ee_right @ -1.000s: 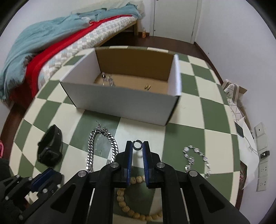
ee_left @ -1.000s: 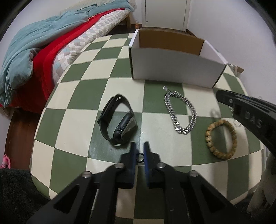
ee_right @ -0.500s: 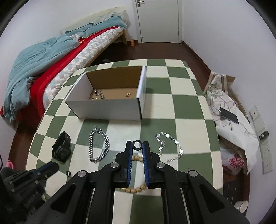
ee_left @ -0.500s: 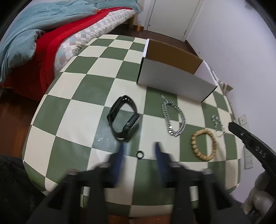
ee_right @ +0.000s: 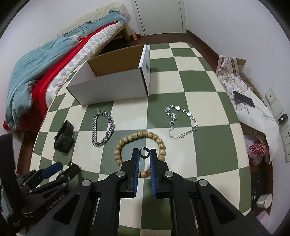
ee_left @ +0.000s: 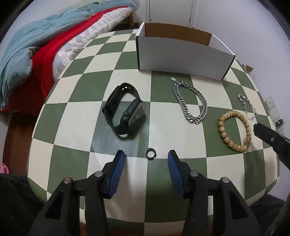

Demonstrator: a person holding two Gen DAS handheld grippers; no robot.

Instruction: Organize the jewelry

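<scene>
This is a bedroom in a home. A bed (ee_right: pixel 59 59) stands at ten o'clock, piled with a rumpled teal duvet (ee_right: pixel 34 67), a red blanket (ee_left: pixel 52 50) and a checked mattress cover. A white door (ee_right: pixel 159 16) closes the room at twelve o'clock over a dark wood floor (ee_right: pixel 204 41). The green-and-cream chequered surface (ee_right: pixel 199 79) fills the middle, and at three o'clock wall sockets (ee_right: pixel 273 103) sit above household clutter: a phone (ee_right: pixel 243 99) on paper and a printed bag (ee_right: pixel 256 149).

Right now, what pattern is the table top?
The table has a green and cream checkerboard pattern, clearest in the left wrist view.
</scene>
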